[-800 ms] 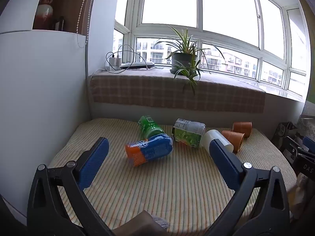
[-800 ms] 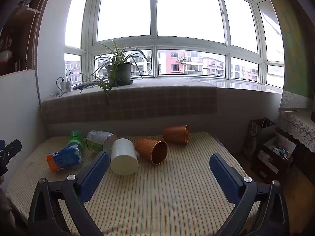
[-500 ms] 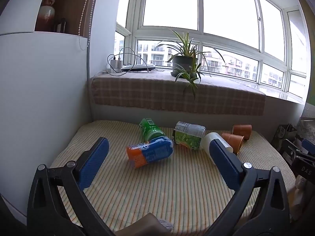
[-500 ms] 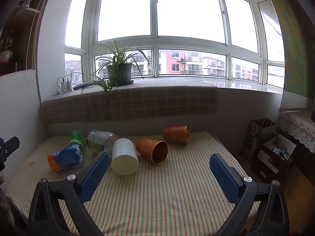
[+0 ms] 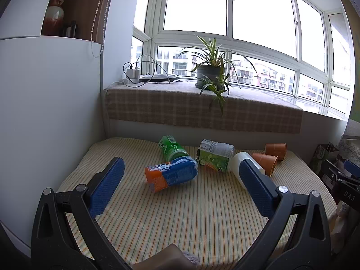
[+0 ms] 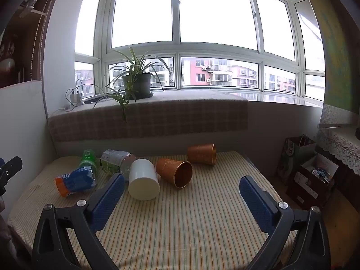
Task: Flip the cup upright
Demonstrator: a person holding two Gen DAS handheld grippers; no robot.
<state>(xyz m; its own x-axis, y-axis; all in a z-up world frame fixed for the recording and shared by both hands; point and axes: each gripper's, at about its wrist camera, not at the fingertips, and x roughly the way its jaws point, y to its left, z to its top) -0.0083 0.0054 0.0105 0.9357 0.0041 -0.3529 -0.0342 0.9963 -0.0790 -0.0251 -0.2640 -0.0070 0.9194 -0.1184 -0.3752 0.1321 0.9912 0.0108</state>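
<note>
- Left gripper (image 5: pixel 180 187): fingers spread wide, blue pads facing each other, nothing between them. It hovers above the striped tablecloth (image 5: pixel 202 220) at the near edge.
- Right gripper (image 6: pixel 181 199): fingers also wide apart, empty, above the cloth on the right half of the table.
- White cup (image 6: pixel 144 182) lies on its side near table centre, closed end toward the right wrist cam. In the left wrist view it is partly hidden behind the left gripper's right pad.
- Near copper cup (image 6: pixel 174 172) on its side just right of the white cup, mouth open toward the cam — looks to touch the white cup, can't confirm.
- Far copper cup (image 6: pixel 201 154) on its side nr the back edge, apart from the other two.
- Bottles, all lying down, left of the cups: orange-and-blue soda bottle (image 5: pixel 172 175) closest to the cam; green bottle (image 5: pixel 172 148) behind it; clear bottle w/ green label (image 5: pixel 213 156) next to the white cup.
- Bkgd: potted plant (image 5: pixel 210 73) on the plaid-covered sill (image 5: pixel 180 108) — chargers w/ cables (image 5: pixel 132 74) at the sill's left end.
- Paper bag (image 6: pixel 294 155) and open box (image 6: pixel 312 180) on the floor right of the table.
</note>
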